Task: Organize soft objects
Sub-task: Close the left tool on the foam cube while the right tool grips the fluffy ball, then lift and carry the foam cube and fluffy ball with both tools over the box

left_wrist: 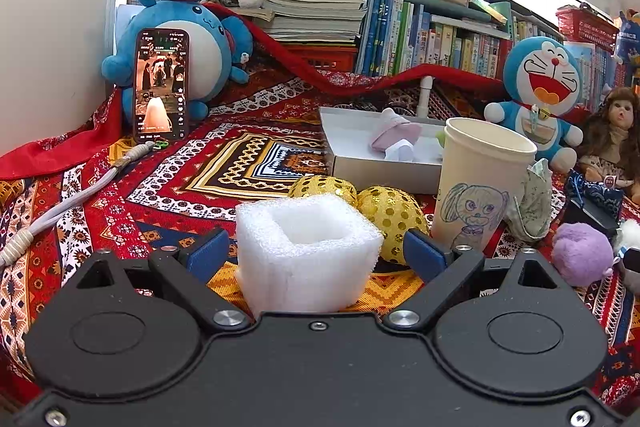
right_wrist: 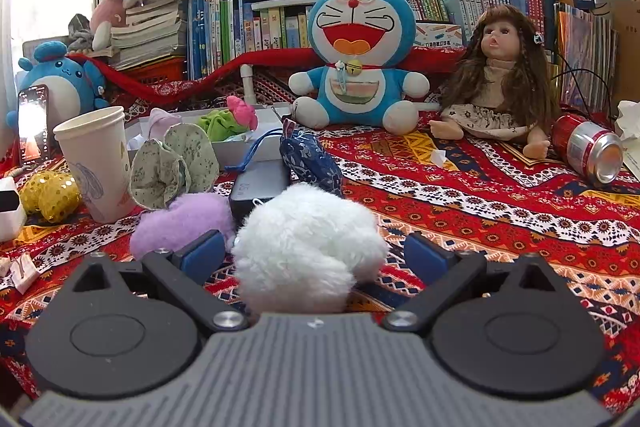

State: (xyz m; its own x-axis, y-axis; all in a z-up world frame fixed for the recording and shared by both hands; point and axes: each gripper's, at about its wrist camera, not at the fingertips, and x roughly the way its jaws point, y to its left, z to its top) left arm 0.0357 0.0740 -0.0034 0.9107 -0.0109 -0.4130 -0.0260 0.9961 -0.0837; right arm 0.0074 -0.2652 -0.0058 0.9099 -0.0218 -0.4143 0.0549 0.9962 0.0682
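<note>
Here both grippers stand at the point of a pick, with nothing yet gripped. The left gripper [left_wrist: 316, 253] has its jaws spread wide, and the white foam block [left_wrist: 306, 251] sits between them on the cloth, a sliver of space showing on each side, so the pads do not press it. The right gripper [right_wrist: 314, 253] is the same: jaws wide apart, the white fluffy ball [right_wrist: 308, 239] lying between them, clear of the right pad and perhaps brushing the left, though the fur makes that edge hard to read.

By my judgement the next move is to close on each piece gently, since foam and fluff will squash, then lift and carry them beyond the jaw tips to the white box [left_wrist: 376, 167], which already holds a few soft bits and looks like the collecting place. Just past the left jaws lie two gold sequinned balls [left_wrist: 360, 203], and off the right pad stands a paper cup [left_wrist: 476, 183] that a careless swing could tip. Beside the right gripper's left pad rests a purple pom-pom [right_wrist: 180, 223].

The surface is a patterned red cloth [right_wrist: 500, 203], rumpled at its far edge. Behind it stand a Doraemon plush [right_wrist: 360, 55], a doll [right_wrist: 500, 75], packed books [left_wrist: 432, 39] and a bright window.
</note>
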